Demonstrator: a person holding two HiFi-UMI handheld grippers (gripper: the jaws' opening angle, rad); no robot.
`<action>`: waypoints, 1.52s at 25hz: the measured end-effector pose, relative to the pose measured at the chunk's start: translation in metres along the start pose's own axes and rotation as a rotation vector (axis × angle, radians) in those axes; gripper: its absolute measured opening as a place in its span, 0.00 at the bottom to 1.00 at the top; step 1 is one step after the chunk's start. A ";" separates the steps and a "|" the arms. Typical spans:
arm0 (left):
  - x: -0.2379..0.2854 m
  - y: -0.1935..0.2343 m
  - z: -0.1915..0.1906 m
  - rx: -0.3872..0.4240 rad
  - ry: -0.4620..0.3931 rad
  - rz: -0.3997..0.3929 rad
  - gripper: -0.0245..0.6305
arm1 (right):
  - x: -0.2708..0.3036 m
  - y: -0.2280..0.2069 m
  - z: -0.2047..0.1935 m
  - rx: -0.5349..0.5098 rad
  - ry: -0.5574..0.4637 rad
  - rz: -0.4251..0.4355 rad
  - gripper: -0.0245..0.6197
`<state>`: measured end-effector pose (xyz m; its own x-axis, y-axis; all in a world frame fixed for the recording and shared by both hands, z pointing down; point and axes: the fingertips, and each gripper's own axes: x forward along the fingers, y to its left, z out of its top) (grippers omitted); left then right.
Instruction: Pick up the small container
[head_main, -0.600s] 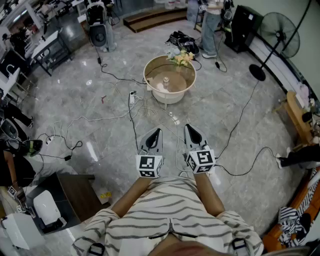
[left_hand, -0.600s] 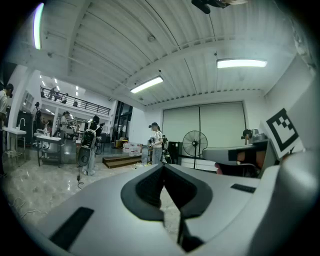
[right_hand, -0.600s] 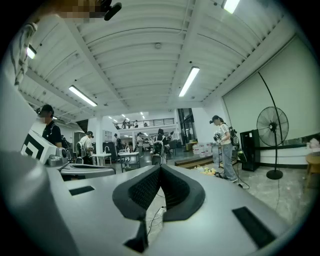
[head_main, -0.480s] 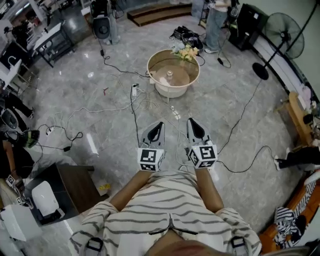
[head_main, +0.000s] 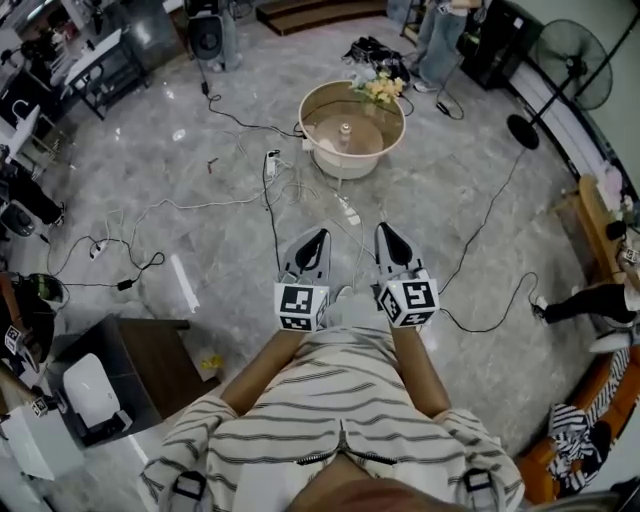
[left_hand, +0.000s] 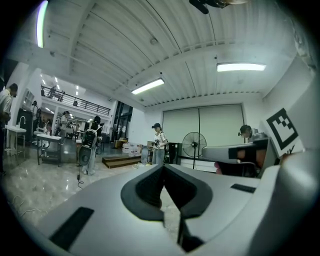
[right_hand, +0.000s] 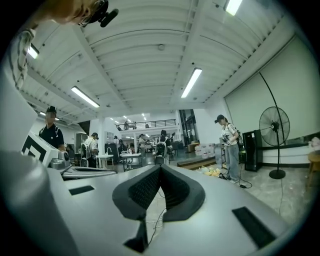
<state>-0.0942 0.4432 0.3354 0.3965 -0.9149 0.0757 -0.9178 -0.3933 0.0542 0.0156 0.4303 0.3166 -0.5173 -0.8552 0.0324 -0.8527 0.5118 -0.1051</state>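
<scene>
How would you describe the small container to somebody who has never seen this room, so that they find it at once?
On the grey floor ahead of the person stands a round cream table. The small container stands alone near the middle of its brown top. Unlike the yellow flowers at the far rim, it is pale and plain.

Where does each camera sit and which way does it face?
Head view: on the person's head, facing steeply down; shows left gripper, right gripper, forearms, striped shirt.
Left gripper view: on that gripper, level along its shut jaws; right gripper beside.
Right gripper view: likewise; left gripper beside.
Both gripper views share the standing fan.
</scene>
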 end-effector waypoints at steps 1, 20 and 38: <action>0.000 0.002 -0.002 -0.005 0.004 -0.001 0.04 | 0.001 0.002 0.000 0.001 -0.003 0.002 0.05; 0.197 0.081 0.003 0.009 0.057 -0.013 0.04 | 0.184 -0.107 0.011 0.040 -0.018 0.028 0.05; 0.383 0.120 -0.003 0.044 0.136 -0.001 0.04 | 0.333 -0.232 0.008 0.103 0.026 0.039 0.05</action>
<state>-0.0525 0.0456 0.3739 0.3937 -0.8950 0.2099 -0.9163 -0.4004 0.0110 0.0414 0.0259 0.3442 -0.5531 -0.8315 0.0519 -0.8203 0.5327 -0.2081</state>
